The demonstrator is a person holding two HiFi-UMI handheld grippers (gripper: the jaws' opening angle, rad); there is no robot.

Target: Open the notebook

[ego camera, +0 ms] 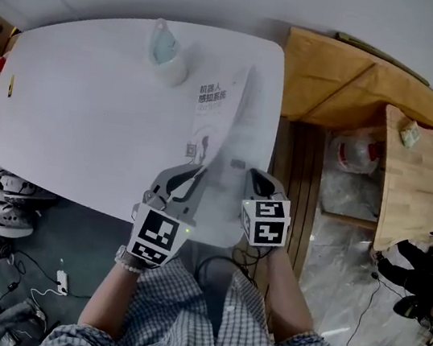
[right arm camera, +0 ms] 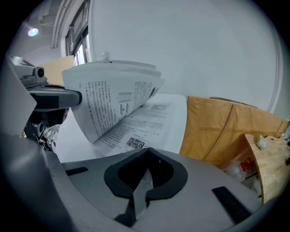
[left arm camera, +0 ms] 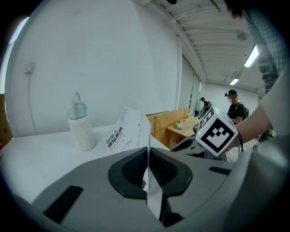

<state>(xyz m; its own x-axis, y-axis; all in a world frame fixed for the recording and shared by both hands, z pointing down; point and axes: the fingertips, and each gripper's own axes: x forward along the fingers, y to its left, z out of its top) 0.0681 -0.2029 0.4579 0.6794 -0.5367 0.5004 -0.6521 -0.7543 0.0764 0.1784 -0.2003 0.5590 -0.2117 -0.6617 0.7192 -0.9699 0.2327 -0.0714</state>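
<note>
**Notebook half open, paper pinched on both sides**

The left gripper [ego camera: 190,176] has its fingers closed on the near edge of a raised bundle of leaves of the notebook [ego camera: 219,116]. The leaves stand up ahead of those fingers, with the printed cover facing left. The right gripper [ego camera: 257,181] sits just to the right, its fingers also closed. In the right gripper view a pale strip runs between them, so they seem to pinch the near edge of the pages lying flat on the worktop [ego camera: 79,114], though that view is too tight to be sure. A bottle [ego camera: 167,53] stands well beyond the left fingers.

The opening looks partway done, with the leaves yet to be laid over to the left.

- **Tearing:** the paper is thin and held at two points, so pulling the grippers apart could tear or crease it.
- **Slipping:** a narrow pinch may slip, letting the leaves drop shut.
- **Dragging:** if the right fingers hold little or nothing, the whole notebook could drag leftward.
- **Bottle:** a wide swing may brush the bottle.
</note>
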